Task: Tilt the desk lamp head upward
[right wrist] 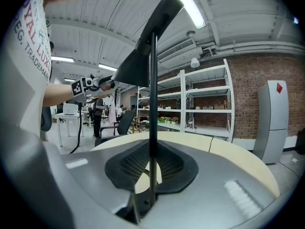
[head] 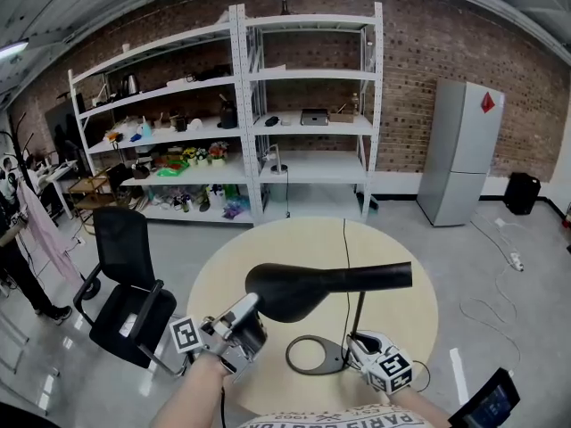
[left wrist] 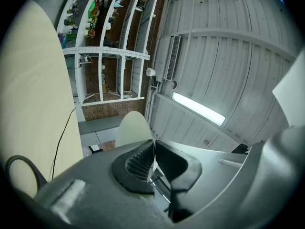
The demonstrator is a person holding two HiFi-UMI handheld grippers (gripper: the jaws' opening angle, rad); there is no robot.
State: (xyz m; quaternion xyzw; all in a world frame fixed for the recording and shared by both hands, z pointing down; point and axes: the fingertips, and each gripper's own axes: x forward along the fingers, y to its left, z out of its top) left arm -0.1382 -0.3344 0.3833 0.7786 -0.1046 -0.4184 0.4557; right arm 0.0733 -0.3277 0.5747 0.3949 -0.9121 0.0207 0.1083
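Note:
A black desk lamp stands on the round beige table. Its long head lies about level over a thin stem and a ring base. My left gripper is shut on the wide end of the head. In the left gripper view the pads pinch the head's thin pale edge, and the ring base shows at lower left. My right gripper is shut on the stem low down. In the right gripper view the stem rises between the pads to the head.
The lamp's cable runs across the table to its far edge. A black office chair stands left of the table. White shelves and a grey cabinet line the brick wall. A dark device sits at lower right.

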